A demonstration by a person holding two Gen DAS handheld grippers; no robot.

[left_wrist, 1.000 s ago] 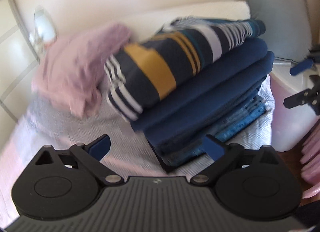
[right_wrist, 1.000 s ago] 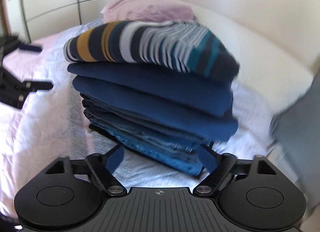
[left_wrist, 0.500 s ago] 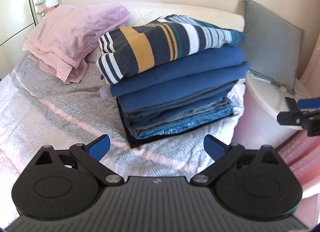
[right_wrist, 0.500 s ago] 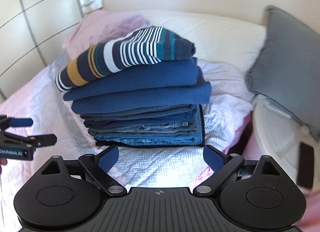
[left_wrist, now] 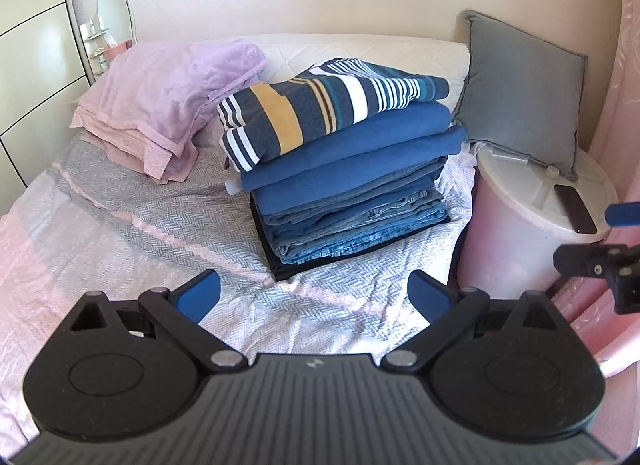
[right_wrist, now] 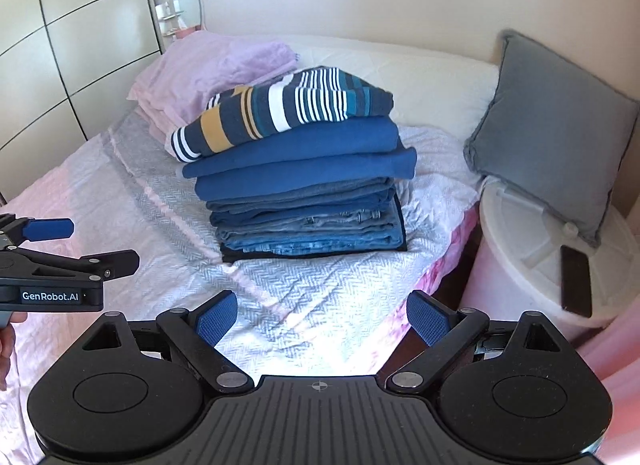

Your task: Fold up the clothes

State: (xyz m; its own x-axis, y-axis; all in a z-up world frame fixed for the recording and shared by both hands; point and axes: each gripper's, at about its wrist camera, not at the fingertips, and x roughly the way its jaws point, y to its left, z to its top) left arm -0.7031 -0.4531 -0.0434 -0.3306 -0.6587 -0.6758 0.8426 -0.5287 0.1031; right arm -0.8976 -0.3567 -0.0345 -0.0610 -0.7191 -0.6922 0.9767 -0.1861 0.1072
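Observation:
A tall stack of folded clothes [left_wrist: 344,185] [right_wrist: 304,193] stands on the bed, blue tops and jeans under a striped navy, white and mustard sweater [left_wrist: 320,113] [right_wrist: 280,113]. My left gripper [left_wrist: 314,293] hangs open over the bedspread in front of the stack, nothing between its blue pads. My right gripper [right_wrist: 320,321] is also open and empty, back from the stack's near edge. Each gripper shows at the edge of the other's view: the right one [left_wrist: 608,241] and the left one [right_wrist: 80,245].
A heap of lilac and pink cloth [left_wrist: 168,105] [right_wrist: 208,73] lies behind the stack to the left. A grey cushion [left_wrist: 520,93] leans over a white round bin [left_wrist: 532,225] bearing a dark phone [right_wrist: 576,281]. Wardrobe doors [right_wrist: 60,45] line the left wall.
Both grippers have pulled back and risen from close to the stack, so the whole pile and more of the bed show. The right view has rolled level.

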